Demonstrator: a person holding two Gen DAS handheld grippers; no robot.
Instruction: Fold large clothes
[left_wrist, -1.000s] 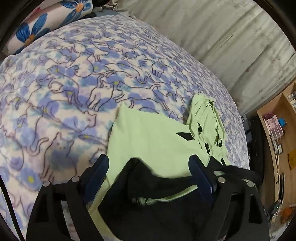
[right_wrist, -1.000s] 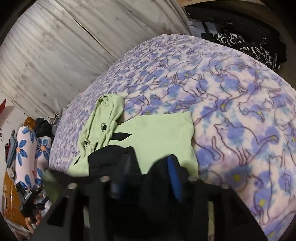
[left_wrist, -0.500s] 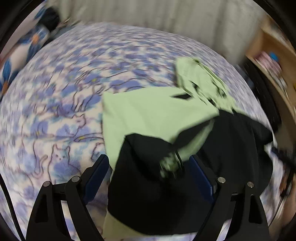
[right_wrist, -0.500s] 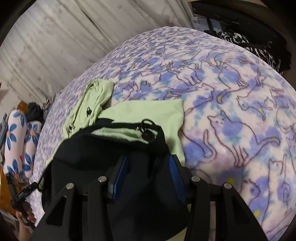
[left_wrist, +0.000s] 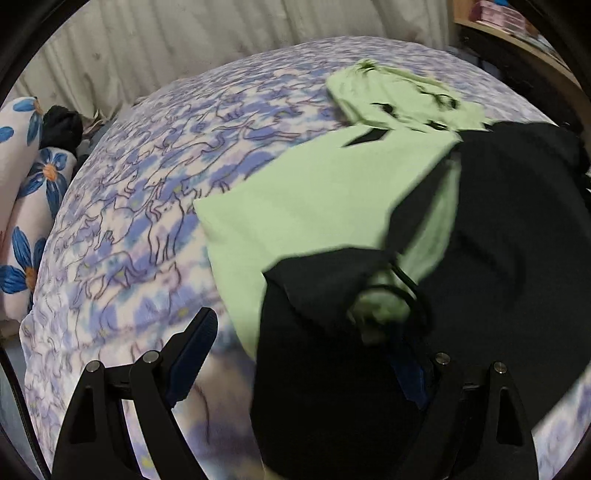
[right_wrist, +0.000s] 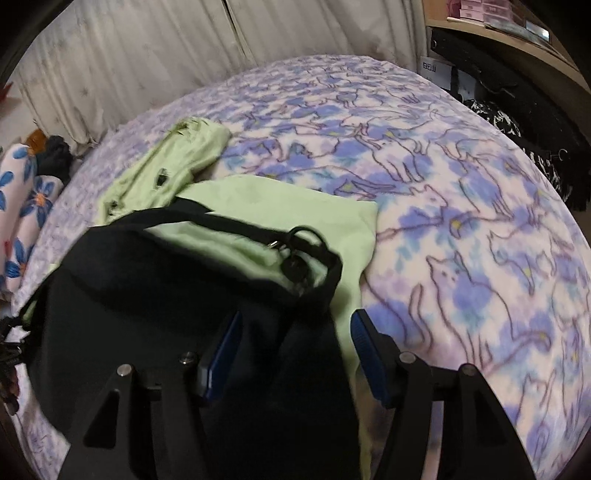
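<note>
Right gripper (right_wrist: 291, 354): jaws have just been opening and stand wide. Black fabric of the garment (right_wrist: 177, 314) lies between the blue pads, but they are not pressing on it. Nothing gripped.

Left gripper (left_wrist: 306, 354): jaws wide apart. Left pad hangs clear over the blanket (left_wrist: 122, 229); right pad is half hidden behind a fold of the garment's black cloth. No pinch visible, so it reads as open with nothing held.

The garment, black outside with a light green lining, lies on the bed just ahead of both grippers. A black drawstring loop (right_wrist: 295, 254) with a small metal eyelet sits on the black hem, just above the right gripper's jaws. Beyond the black part, a flat light green panel (right_wrist: 280, 199) spreads away from the garment's hem. A crumpled green sleeve or hood piece (right_wrist: 173, 162) lies at the panel's far edge, touching it. Frames are motion blurred, so seam details are unclear.

The blanket under the garment is purple and blue with cat outlines. Past the garment, at the far side of the bed, hangs a pale curtain (right_wrist: 155, 55). Floral pillows (left_wrist: 33, 206) sit at the bed's left edge. A wooden shelf (right_wrist: 509, 33) stands at the upper right, with dark clothes (right_wrist: 524, 110) below it.
</note>
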